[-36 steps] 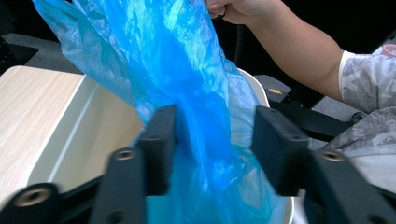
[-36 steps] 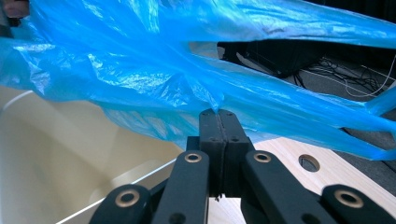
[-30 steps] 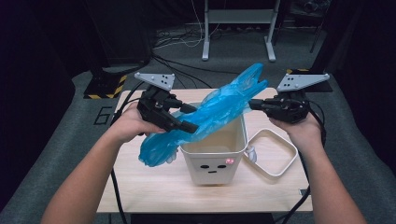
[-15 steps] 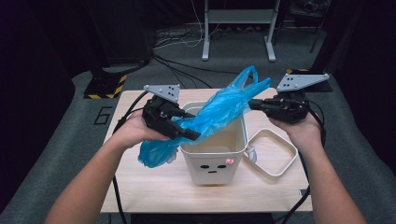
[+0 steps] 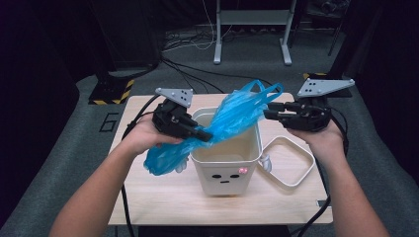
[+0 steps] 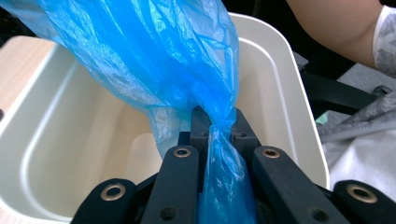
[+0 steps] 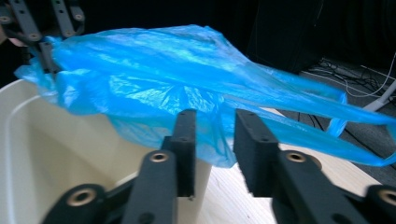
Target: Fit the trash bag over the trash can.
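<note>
A blue plastic bag (image 5: 237, 116) stretches across the mouth of a white bin (image 5: 227, 168) that has a small face on its front. My left gripper (image 5: 207, 136) has just been closing and is shut on a bunched part of the bag (image 6: 163, 60) above the bin's inside (image 6: 60, 140); its jaws (image 6: 218, 122) pinch the film tight. My right gripper (image 5: 269, 114) has just been opening. Its jaws (image 7: 215, 126) stand apart, a fold of the bag (image 7: 163, 84) hangs loose between them, and the pads do not press on it.
The bin's white lid (image 5: 309, 163) lies flat on the wooden table (image 5: 163, 197) right of the bin. Cables trail off both grippers over the table edges. Beyond the table is a dark floor with a metal stand (image 5: 252, 19).
The left gripper moved right toward the bin and closed on the bag. The right gripper's jaws opened and released the bag's far end. The bag sagged lower over the bin.
</note>
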Motion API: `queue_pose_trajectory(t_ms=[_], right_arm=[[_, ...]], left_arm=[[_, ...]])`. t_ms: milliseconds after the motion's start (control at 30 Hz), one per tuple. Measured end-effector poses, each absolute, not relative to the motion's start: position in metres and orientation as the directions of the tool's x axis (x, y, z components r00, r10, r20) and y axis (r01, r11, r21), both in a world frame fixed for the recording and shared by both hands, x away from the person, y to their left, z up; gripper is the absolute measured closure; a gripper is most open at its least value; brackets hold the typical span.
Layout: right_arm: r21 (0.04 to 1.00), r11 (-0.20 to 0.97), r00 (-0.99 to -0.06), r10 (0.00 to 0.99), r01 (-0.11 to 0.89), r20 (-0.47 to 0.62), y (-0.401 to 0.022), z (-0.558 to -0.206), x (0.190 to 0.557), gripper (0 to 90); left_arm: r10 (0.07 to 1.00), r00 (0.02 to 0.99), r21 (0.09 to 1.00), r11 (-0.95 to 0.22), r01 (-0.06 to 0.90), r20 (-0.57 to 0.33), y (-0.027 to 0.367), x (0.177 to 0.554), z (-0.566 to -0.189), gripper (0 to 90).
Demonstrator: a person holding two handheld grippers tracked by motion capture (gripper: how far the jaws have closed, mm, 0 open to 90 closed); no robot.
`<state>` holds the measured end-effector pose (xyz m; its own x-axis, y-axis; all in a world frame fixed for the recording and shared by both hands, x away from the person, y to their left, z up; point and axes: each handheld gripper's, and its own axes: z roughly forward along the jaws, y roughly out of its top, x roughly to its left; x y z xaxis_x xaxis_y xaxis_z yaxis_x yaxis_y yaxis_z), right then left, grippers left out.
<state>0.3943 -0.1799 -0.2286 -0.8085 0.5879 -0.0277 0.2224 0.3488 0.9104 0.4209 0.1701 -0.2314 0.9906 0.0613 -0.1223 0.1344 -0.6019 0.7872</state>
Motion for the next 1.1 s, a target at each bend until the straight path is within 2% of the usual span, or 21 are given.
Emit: queue_pose_trajectory(t_ms=[367,700,1100], right_arm=[[0.932,0.314,-0.810,0.585,0.180,-0.041,-0.189,-0.217,0.373,52.9],[0.937,0.317,-0.849,0.526,0.150,-0.042,-0.177,-0.215,0.358,52.0],[0.912,0.381,-0.917,0.399,0.152,-0.014,-0.132,-0.237,0.364,51.1]], left_arm=[[0.110,0.989,0.824,-0.548,0.142,-0.097,0.174,0.428,-0.204,85.2],[0.129,0.989,0.843,-0.521,0.133,-0.076,0.173,0.431,-0.183,85.3],[0.119,0.991,0.851,-0.513,0.114,-0.060,0.162,0.431,-0.172,85.3]])
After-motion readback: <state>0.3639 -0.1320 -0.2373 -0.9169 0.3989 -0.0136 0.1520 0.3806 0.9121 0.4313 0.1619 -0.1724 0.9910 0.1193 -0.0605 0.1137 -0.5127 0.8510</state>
